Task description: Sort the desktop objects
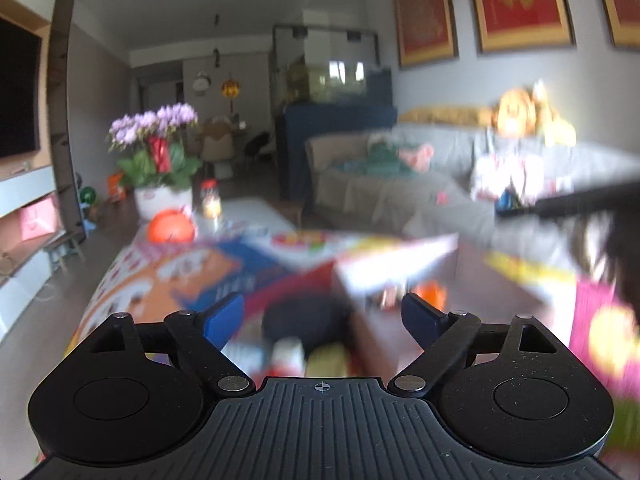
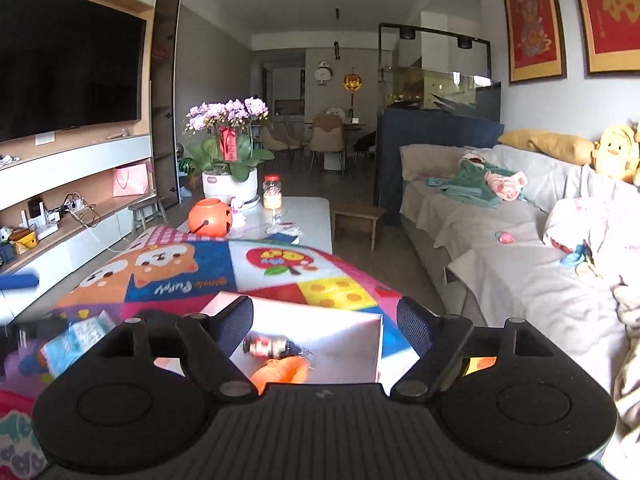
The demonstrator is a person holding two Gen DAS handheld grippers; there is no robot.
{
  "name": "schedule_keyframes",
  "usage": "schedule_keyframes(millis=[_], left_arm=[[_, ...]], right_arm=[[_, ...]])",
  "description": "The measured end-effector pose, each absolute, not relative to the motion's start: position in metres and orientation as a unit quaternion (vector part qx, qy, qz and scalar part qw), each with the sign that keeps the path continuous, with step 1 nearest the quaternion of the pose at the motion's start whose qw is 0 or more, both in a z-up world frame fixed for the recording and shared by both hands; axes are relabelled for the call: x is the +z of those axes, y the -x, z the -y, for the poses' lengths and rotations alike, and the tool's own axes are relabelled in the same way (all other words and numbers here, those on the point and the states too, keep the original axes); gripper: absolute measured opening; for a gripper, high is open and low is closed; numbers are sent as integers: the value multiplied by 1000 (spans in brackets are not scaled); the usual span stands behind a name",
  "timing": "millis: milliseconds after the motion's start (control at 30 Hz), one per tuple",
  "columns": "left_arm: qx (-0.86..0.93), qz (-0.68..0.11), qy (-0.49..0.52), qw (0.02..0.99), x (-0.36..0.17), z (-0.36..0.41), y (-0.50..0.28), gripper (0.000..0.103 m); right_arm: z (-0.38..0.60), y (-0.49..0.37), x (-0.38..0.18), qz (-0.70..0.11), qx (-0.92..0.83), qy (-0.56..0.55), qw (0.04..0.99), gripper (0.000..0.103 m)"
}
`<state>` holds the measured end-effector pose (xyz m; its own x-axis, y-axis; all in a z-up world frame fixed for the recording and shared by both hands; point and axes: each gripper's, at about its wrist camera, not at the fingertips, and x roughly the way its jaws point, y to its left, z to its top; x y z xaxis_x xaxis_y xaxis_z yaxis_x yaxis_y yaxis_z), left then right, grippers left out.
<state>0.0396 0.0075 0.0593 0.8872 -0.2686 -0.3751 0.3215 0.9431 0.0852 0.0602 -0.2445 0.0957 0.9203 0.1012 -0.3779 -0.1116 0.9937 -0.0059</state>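
The left gripper [image 1: 322,314] is seen with its blue fingers [image 1: 224,318] spread wide and nothing pinched between them; its view is heavily blurred. Below the gap between those fingers a dark round object [image 1: 304,326] can be made out on the patterned cloth [image 1: 168,276], but what it is cannot be told. The right gripper [image 2: 325,322] is likewise spread, its dark fingers [image 2: 414,326] apart and pressing on nothing. Between and below them an open white box [image 2: 340,328] is seen resting on the cloth [image 2: 192,276] that covers the near end of the table [image 2: 310,216]. Inside the box a small bottle [image 2: 266,346] lies on its side, and just beside it, nearer the gripper, an orange object [image 2: 282,372] is partly hidden by the gripper body. To the left of the box a light blue packet [image 2: 76,340] lies on the cloth. Beyond the box, at the far edge of the cloth, an orange round bucket [image 2: 210,218] is placed, and behind it a white pot of pink flowers [image 2: 230,148] and a red-lidded jar [image 2: 272,192] stand on the bare table. To the right of the box a sofa [image 2: 500,248] draped in grey cloth is seen, strewn with clothes and soft toys.
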Motion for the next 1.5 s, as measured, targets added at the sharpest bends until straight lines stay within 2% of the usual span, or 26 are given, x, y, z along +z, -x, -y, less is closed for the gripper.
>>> schedule_keyframes(millis=[167,400,500,533,567,600,633,667,733,800,867,933,1133,1300,1367,1400,1433,1467,1500], left_arm=[[-121,-243,-101,957,9,-9,-33,90],[-75,-266,-71,959,-1,-26,-63,84],[-62,-270,-71,958,-3,-31,-66,71],[-56,-270,-72,958,-4,-32,-64,60],[-50,-271,-70,959,-3,-34,-63,52],[-41,-270,-64,960,-3,-39,-60,52],[-33,-269,-54,961,-2,-45,-58,53],[-24,-269,-42,962,-1,-52,-54,53],[-13,-272,-18,962,-3,-64,-46,55],[-3,-273,11,962,-3,-75,-39,62],[18,-258,51,965,-1,-87,-31,87],[38,-250,90,963,0,-100,-28,97],[34,-252,131,958,-1,-113,-29,97],[32,-247,135,959,-2,-113,-29,98],[32,-245,139,959,-2,-113,-29,98],[32,-245,140,959,-2,-114,-29,99],[32,-246,141,958,-2,-114,-30,99],[33,-246,142,958,-2,-114,-30,99],[33,-247,143,958,-2,-114,-30,99]], right_arm=[[221,-39,86,-201,86,55,974,80],[164,-9,72,-163,142,152,965,80],[139,-5,66,-157,157,187,957,80],[133,-6,63,-158,159,198,954,79],[124,-4,60,-160,161,208,951,74],[117,-5,56,-163,164,217,948,70],[109,-5,51,-167,166,230,944,59],[101,-3,46,-167,170,248,939,53],[82,0,34,-158,175,289,928,51],[63,-2,20,-154,183,331,913,51],[45,-10,6,-163,186,365,898,51],[28,-21,-8,-172,186,394,883,51],[-6,-44,-44,-165,173,468,851,50],[-17,-62,-43,-185,162,469,848,50],[-12,-64,-40,-203,161,455,852,27],[-10,-61,-37,-199,162,448,857,24],[-7,-57,-32,-196,164,438,862,17],[-4,-52,-26,-194,164,427,868,4],[1,-47,-20,-191,164,415,874,2]])
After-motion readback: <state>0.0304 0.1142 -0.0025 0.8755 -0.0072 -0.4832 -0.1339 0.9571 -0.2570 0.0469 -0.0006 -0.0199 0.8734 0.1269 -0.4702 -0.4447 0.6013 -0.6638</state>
